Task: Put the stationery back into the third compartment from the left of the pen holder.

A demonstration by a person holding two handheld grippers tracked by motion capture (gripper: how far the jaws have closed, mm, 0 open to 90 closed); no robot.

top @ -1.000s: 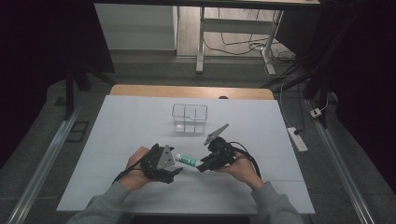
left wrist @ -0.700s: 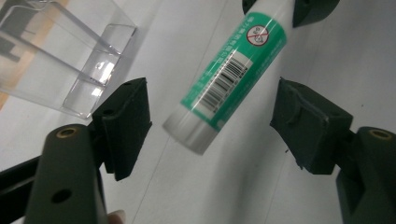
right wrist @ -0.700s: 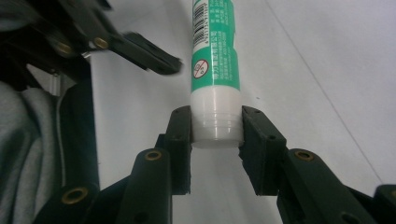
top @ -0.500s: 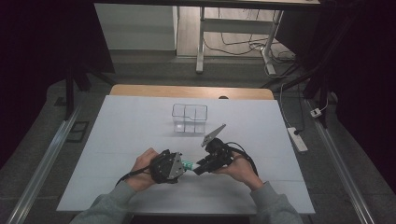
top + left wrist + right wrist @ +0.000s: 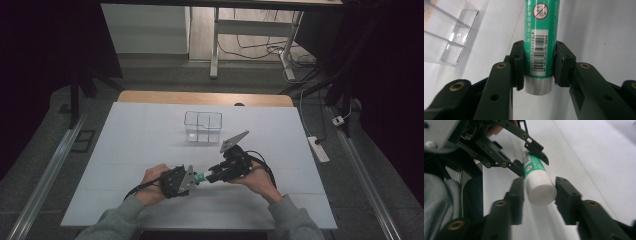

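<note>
My left hand-held gripper (image 5: 537,75) pinches the green cylindrical glue stick (image 5: 539,45) near its silver base. My right hand-held gripper (image 5: 539,195) stands spread around its white cap (image 5: 541,190), nearer me than the clear plastic divided box (image 5: 203,126). I should close squarely on the cap, then pull along the stick's axis.

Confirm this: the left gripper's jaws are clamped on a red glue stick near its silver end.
Not quite. The glue stick is green, not red, as the left gripper view shows. The left gripper does have its jaws clamped on it near the silver end.

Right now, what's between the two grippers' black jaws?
A green glue-stick tube with a white cap spans the gap. The left gripper clamps its barcode end; the right gripper's jaws flank the cap, per both gripper views.
</note>
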